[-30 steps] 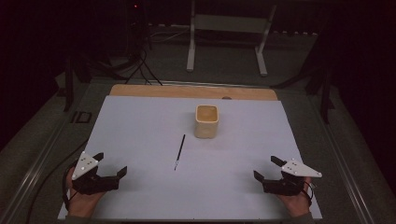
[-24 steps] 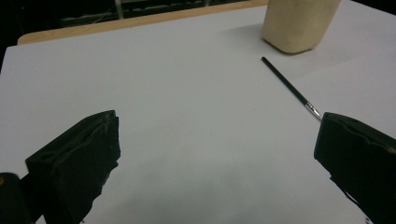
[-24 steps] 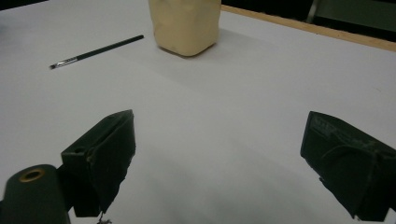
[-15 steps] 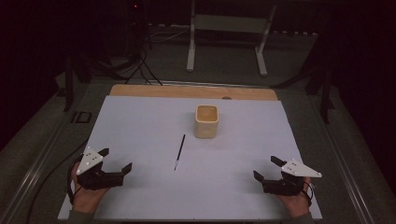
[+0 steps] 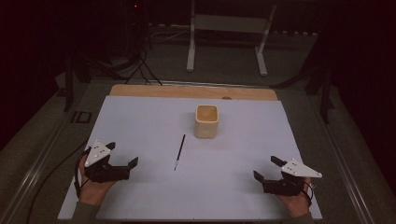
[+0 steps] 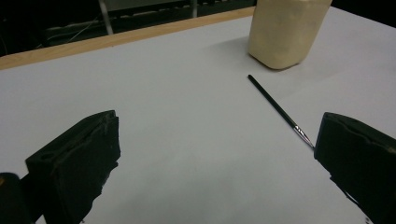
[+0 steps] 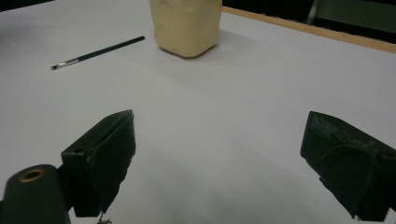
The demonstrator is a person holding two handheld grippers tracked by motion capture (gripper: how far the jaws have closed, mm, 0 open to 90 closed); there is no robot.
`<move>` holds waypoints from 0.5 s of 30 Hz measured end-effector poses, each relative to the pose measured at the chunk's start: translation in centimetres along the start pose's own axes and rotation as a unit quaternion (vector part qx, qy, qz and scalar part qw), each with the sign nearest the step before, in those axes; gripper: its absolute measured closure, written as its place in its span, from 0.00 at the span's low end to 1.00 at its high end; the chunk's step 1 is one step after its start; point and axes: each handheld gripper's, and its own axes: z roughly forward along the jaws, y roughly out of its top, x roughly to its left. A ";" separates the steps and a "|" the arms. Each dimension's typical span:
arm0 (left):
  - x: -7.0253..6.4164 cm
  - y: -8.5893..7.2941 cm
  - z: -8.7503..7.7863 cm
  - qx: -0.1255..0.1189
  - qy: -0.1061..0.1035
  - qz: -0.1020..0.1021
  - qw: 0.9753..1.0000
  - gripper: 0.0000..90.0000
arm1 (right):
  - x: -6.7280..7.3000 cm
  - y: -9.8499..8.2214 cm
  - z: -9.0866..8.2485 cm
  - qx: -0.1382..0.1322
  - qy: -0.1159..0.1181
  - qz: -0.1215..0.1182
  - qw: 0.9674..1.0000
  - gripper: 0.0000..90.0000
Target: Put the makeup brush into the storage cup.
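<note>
At the lower left of the high view, the left gripper (image 5: 122, 162) sits in a person's hand (image 5: 95, 189) low over the white sheet (image 5: 140, 121) that covers the counter (image 5: 191, 92). Its jaws stand wide apart with nothing between them, and its grey three-cornered plate lies on top. From that gripper's own view, the two black jaws rise at the lower left and lower right corners, and the paintbrush (image 6: 279, 109) lies on the sheet between them, its bristle tip close to the right-hand jaw but apart from it.

Moving toward the middle of the high view, the thin dark paintbrush (image 5: 180, 151) lies flat on the sheet, nearly upright in the frame, handle end toward the top. Just above and to the right of it stands a cream-coloured cup (image 5: 206, 121), upright, open at the top, near the brush but not touching it.

At the lower right, the right gripper (image 5: 267, 170) rests in the other hand (image 5: 294, 200), jaws likewise spread open and empty. In the right gripper view the cup (image 7: 185, 25) sits at the top centre and the brush (image 7: 97, 53) at the upper left, both well apart from the jaws.
</note>
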 end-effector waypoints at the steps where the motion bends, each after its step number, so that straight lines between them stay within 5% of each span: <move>1: -0.1 0.1 0.1 0.001 0.000 0.001 1.000 0.02 | 0.0 0.0 0.0 0.000 0.000 0.000 1.000 0.11; 15: -0.7 1.3 1.5 -0.001 -0.005 0.009 1.000 0.02 | 0.0 0.0 0.0 -0.001 0.001 0.000 1.000 0.11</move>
